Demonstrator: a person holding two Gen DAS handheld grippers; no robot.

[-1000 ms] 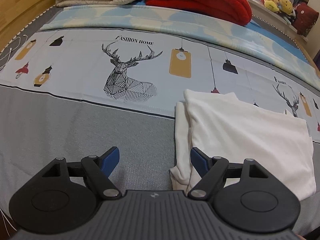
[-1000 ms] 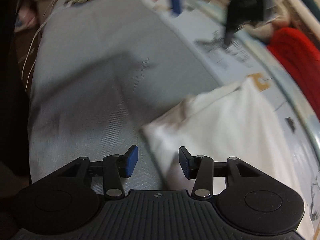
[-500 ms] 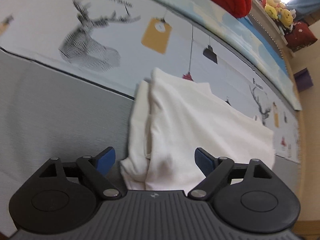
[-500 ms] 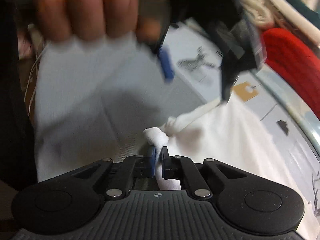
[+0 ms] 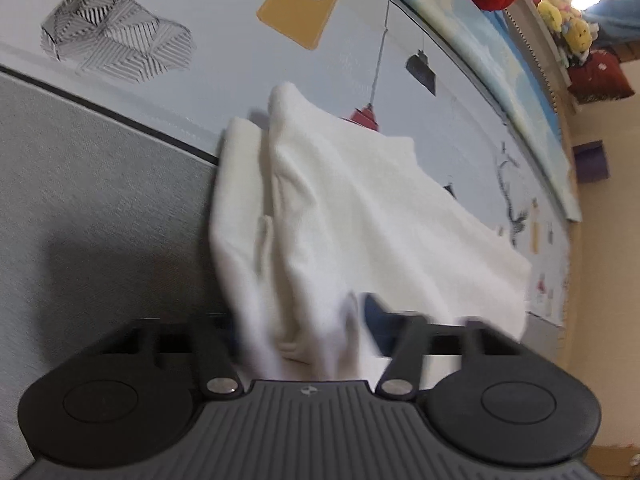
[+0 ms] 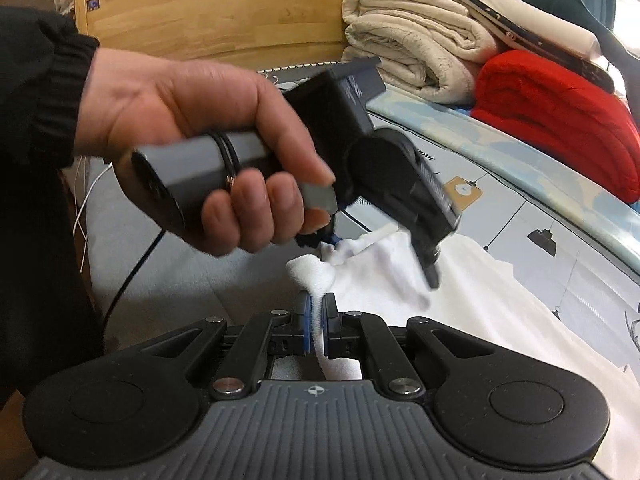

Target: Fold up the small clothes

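Left wrist view. My left gripper (image 5: 304,320) sits low over the near corner of the white garment (image 5: 360,208), which lies on the bed (image 5: 100,208), half on the grey cover and half on the printed sheet (image 5: 224,60). The jaws have just been closing, with bunched cloth between them. The picture is smeared here and the left pad is buried in fabric, so I cannot tell whether the pads already press on the cloth. I judge the garment light, soft and limp: it will sag and crease wherever it is unsupported, so a hold belongs on a corner or hem, taking all layers at once.

Right wrist view. My right gripper (image 6: 316,324) is clenched on a thin twist of the same garment's corner, and a small tuft stands up above the pads. The cloth runs off to the right across the bed. The person's hand (image 6: 200,140) and the left gripper it carries fill the middle of the view, blurred, and they hide the corner that gripper works on. How many layers I hold cannot be made out. Folded blankets (image 6: 460,52) are stacked at the headboard.
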